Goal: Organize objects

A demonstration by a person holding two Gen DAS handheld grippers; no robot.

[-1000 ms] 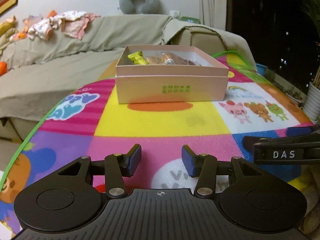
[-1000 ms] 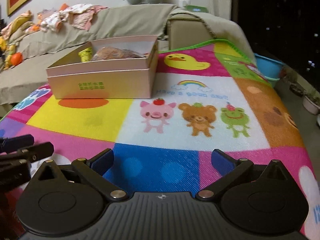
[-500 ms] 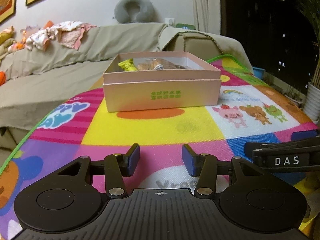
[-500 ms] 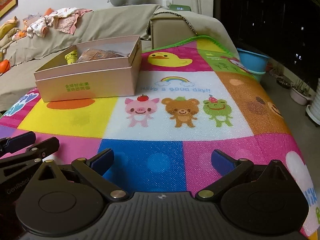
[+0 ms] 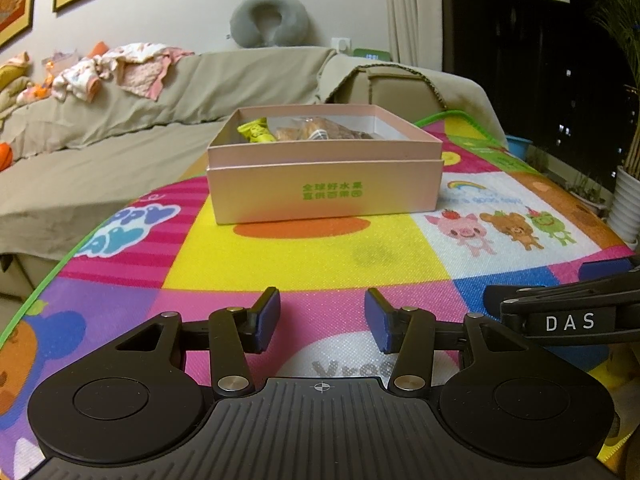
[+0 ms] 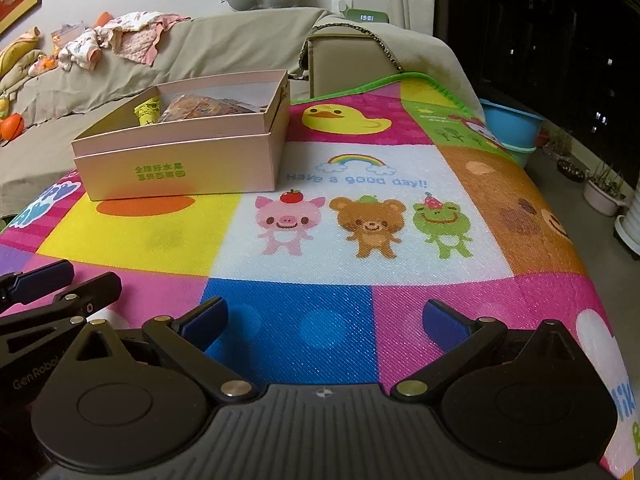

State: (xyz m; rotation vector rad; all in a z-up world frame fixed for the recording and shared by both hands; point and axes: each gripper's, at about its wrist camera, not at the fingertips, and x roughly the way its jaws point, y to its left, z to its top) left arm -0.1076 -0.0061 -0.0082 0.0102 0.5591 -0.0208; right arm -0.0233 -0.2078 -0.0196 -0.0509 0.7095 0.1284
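Much of what sits in the pink box (image 5: 324,188) is hidden from you: its near wall cuts off the contents, so you only see the tops of a yellow-green packet (image 5: 256,132) and some clear-wrapped brown baked goods (image 5: 316,132), and you cannot count them. From your right wrist camera the same box (image 6: 180,160) lies in the upper left of the frame, with the packet (image 6: 147,110) and the wrapped goods (image 6: 204,105) showing over the rim.

The box front carries two lines of green Chinese characters, too small to read surely. The play mat (image 6: 360,236) under it reads "Have a good day!!" beneath a rainbow, above a pig, a bear and a frog. Your right gripper (image 5: 576,312), cut off at the right edge of the left view, shows "DAS"; your left gripper (image 6: 48,292), at the lower left of the right view, shows "GenRobo" before it is cut off.

Your left gripper (image 5: 322,318) stands narrowly parted and empty over the mat. Your right gripper (image 6: 326,320) is spread wide, holding nothing. The box sits centre frame, well apart from both.
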